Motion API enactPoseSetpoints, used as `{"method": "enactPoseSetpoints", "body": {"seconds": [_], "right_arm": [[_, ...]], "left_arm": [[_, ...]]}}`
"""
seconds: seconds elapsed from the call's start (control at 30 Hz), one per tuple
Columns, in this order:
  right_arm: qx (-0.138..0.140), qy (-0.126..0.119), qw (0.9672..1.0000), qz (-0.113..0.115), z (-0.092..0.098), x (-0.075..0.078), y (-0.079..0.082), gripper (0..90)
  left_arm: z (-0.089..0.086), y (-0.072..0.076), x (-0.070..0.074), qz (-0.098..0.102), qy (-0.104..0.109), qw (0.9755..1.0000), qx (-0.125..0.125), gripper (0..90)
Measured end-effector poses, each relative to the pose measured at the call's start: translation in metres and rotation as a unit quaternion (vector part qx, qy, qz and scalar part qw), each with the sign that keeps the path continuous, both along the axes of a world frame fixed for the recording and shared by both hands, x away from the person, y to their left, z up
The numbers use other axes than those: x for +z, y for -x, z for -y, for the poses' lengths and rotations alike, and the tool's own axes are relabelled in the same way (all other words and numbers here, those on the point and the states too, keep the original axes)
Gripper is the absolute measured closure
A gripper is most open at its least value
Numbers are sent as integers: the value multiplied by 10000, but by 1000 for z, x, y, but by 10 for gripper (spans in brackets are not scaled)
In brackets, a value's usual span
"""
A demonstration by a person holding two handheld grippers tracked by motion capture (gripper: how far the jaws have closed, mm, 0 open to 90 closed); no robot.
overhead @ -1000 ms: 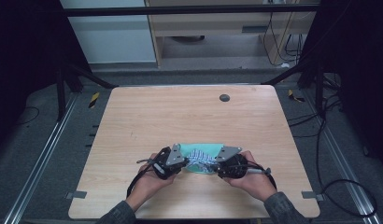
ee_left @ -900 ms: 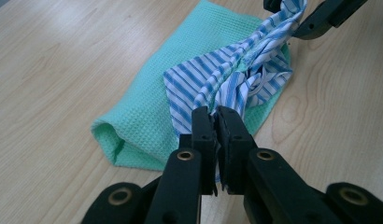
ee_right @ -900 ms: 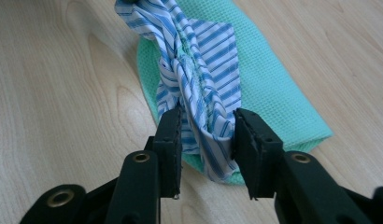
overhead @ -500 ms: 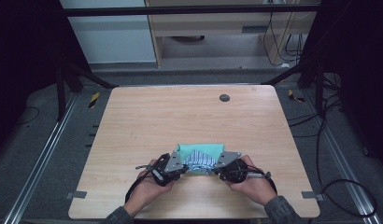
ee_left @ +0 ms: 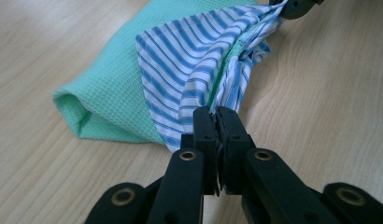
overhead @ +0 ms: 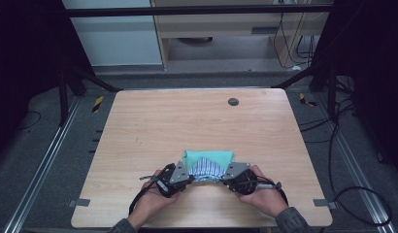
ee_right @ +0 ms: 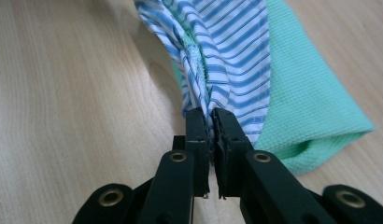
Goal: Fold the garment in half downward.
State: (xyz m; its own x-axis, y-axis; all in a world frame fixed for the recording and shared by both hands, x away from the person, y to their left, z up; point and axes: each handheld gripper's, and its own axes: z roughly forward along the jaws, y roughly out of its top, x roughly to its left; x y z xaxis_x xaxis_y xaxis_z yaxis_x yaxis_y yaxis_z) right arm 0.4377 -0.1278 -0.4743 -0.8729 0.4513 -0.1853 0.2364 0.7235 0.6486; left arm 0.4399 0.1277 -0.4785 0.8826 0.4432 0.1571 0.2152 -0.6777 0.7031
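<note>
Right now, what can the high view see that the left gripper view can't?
The high view alone takes in the person's hands, the whole wooden table with its dark round hole, and the floor and cables around it. The left gripper view alone reveals the green cloth's waffle weave and open folded end. Both show the striped cloth pinched between the left gripper and right gripper.

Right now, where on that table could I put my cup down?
The whole far half of the table is bare, up to the small dark disc. It is crowded only at the near edge, where both tools grip the cloth.
</note>
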Motion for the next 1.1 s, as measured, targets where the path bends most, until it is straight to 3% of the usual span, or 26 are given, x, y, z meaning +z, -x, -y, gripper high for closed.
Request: {"method": "enactPoseSetpoints", "body": {"seconds": [0.3, 0.8, 0.97, 1.1], "right_arm": [[245, 217, 9994, -80, -4, -8, 8, 861], [331, 530, 9980, -95, -7, -10, 11, 861], [289, 496, 9983, -107, -6, -9, 11, 829], [128, 314, 9994, -88, -1, -7, 15, 639]], "left_arm": [[-1, 4, -5, -74, -199, 9997, -71, 888], [0, 13, -7, -257, -329, 9988, -258, 900], [-2, 17, -5, -265, -171, 9994, -154, 893], [-12, 21, -1, -378, 242, 9989, 142, 752]]}}
